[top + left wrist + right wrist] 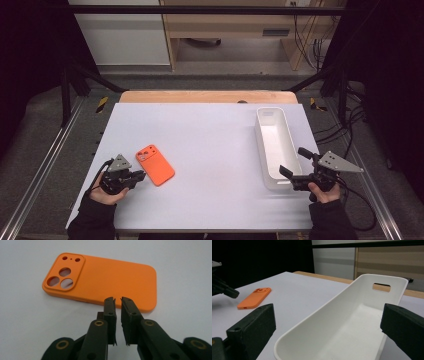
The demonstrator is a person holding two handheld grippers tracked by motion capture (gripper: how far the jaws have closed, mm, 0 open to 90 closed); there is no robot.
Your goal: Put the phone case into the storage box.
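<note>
An orange phone case (155, 164) lies flat, camera cut-outs up, on the white table at the front left. My left gripper (141, 175) sits low just left of it. In the left gripper view its jaws (118, 300) stand almost together with nothing between them, tips at the case's (110, 280) near long edge. My right gripper (293, 161) rests at the front right, open wide. In the right gripper view its jaws (328, 317) stand either side of the near end of a long white bin (317, 312). The case (254, 298) lies far off to the left there.
The white bin (257, 131) is empty and runs front to back along the table's right side, with a handle slot at its far end. The white tabletop (210, 130) ends in a wooden strip at the back. Black frame posts and cables flank the table.
</note>
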